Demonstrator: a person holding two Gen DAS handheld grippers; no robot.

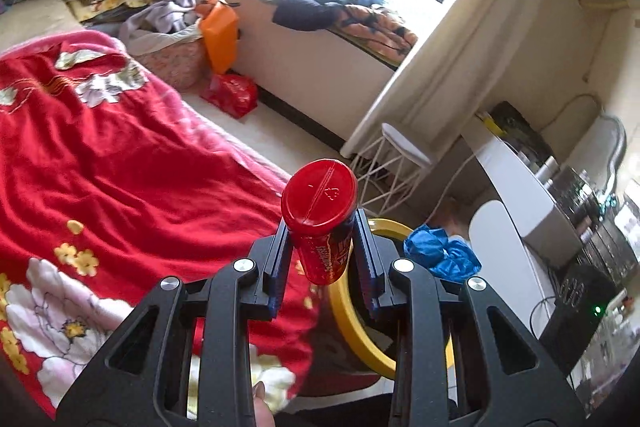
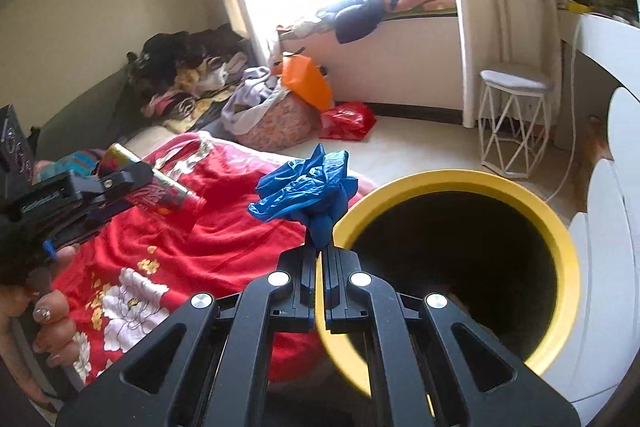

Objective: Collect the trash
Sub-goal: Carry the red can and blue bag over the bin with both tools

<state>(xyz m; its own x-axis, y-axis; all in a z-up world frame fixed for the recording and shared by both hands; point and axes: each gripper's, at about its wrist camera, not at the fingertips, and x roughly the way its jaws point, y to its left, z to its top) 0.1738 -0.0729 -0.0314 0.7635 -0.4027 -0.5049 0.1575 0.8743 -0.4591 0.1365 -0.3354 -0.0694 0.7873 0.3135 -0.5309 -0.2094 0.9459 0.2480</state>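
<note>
- Trash in this scene is a red can (image 1: 320, 223) and a crumpled blue plastic wrapper (image 2: 308, 193), each held in its own gripper beside the bed.
- Red floral blanket (image 1: 120, 155) covers the bed at the left of both views.
- Left gripper (image 1: 322, 251) has its fingers (image 1: 280, 251) closed narrowly on the red can, whose flat red end faces the camera; the can hangs over the blanket's edge, just left of the bin.
- In the right wrist view the same can (image 2: 168, 189) shows at far left in that gripper, above the blanket.
- Right gripper (image 2: 320, 255) has its fingers (image 2: 306, 263) pinched nearly together on the lower tail of the wrapper, which bunches upward above them.
- Wrapper sits right at the near left rim of the yellow-rimmed bin (image 2: 560, 227), whose dark mouth opens to the right.
- White wire stool (image 2: 514, 119) stands on the floor beyond the bin, near the curtain.
</note>
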